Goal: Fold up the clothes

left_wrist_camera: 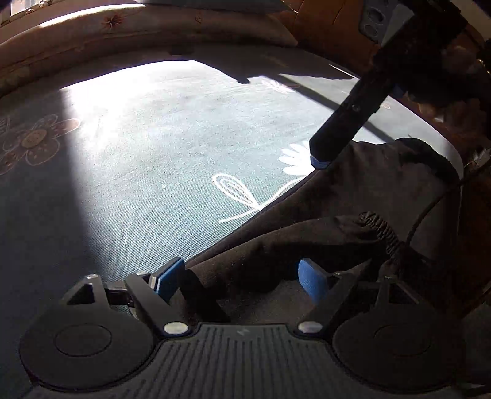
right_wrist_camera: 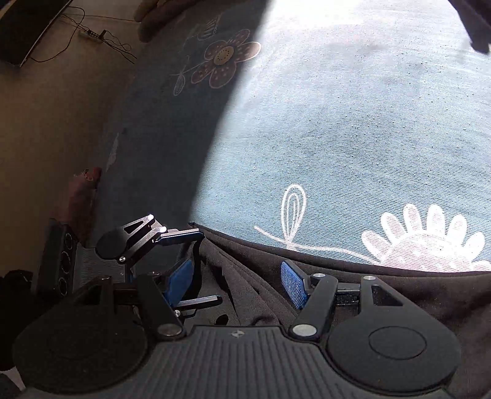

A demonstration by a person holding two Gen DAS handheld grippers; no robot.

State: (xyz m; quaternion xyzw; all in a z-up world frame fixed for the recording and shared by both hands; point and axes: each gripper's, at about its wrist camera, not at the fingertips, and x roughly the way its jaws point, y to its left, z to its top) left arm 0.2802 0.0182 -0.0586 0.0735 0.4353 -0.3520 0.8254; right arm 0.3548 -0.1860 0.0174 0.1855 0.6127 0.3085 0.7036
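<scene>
One dark brown garment (left_wrist_camera: pixel 353 221) lies at lower right on one flowered blue rug (left_wrist_camera: pixel 172 147). Two claws, the left claw (left_wrist_camera: pixel 242 277) and the right claw (right_wrist_camera: pixel 237 280), both gape released over its edge.

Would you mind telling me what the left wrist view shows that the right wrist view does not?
Only the left wrist view shows the garment's gathered elastic edge and a pale cushion along the far side of the rug.

Only the right wrist view shows bare floor with a power strip and trailing cables, beyond the rug's edge.

Both show the dark garment lying on the blue flowered rug, with the left gripper and right gripper open over it.
</scene>
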